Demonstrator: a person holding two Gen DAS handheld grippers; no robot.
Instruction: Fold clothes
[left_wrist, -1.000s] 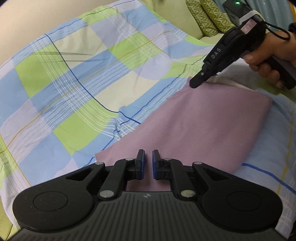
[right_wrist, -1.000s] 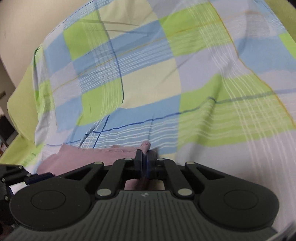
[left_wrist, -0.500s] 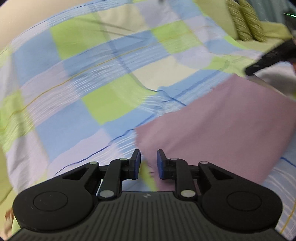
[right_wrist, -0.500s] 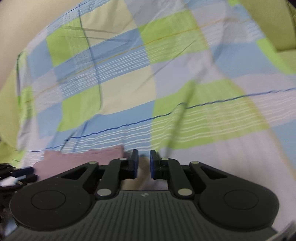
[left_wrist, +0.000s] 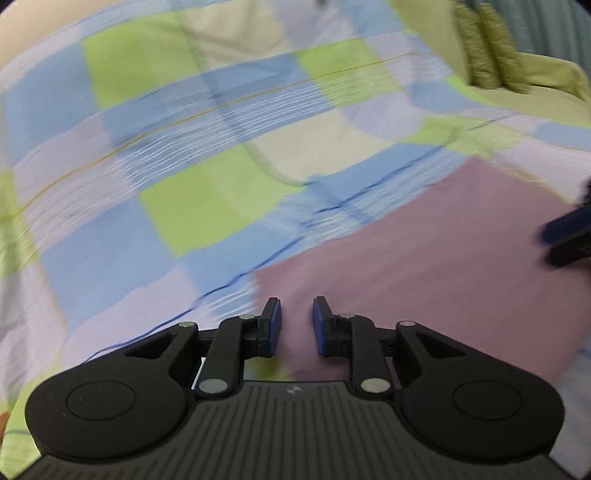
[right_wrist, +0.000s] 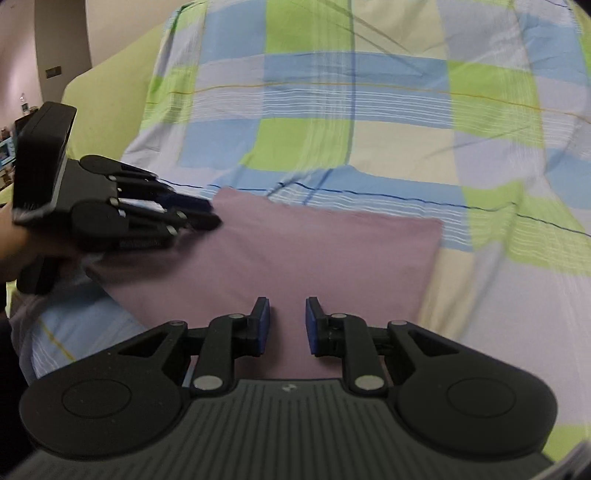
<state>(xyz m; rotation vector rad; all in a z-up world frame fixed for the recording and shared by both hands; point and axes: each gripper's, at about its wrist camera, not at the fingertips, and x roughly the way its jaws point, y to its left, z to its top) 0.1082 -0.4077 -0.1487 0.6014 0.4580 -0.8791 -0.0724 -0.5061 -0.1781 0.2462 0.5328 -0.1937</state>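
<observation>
A mauve garment (right_wrist: 295, 254) lies folded into a flat rectangle on the checked bedsheet (right_wrist: 351, 140). It also shows in the left wrist view (left_wrist: 424, 258). My left gripper (left_wrist: 295, 314) is open and empty over the garment's near left corner. In the right wrist view the left gripper (right_wrist: 207, 216) sits at the garment's far left corner. My right gripper (right_wrist: 287, 314) is open and empty above the garment's near edge. In the left wrist view only its blurred tip (left_wrist: 565, 236) shows at the right.
The sheet is blue, green, cream and lilac, and covers the whole bed. Green patterned pillows (left_wrist: 487, 48) lie at the head. A green bed edge (right_wrist: 110, 103) and a cream wall (right_wrist: 74, 33) lie beyond the sheet on the left.
My right gripper let go of the garment's corner, opened and pulled back over the garment. My left gripper opened wider and swung toward the left corner. The garment lies flat.
</observation>
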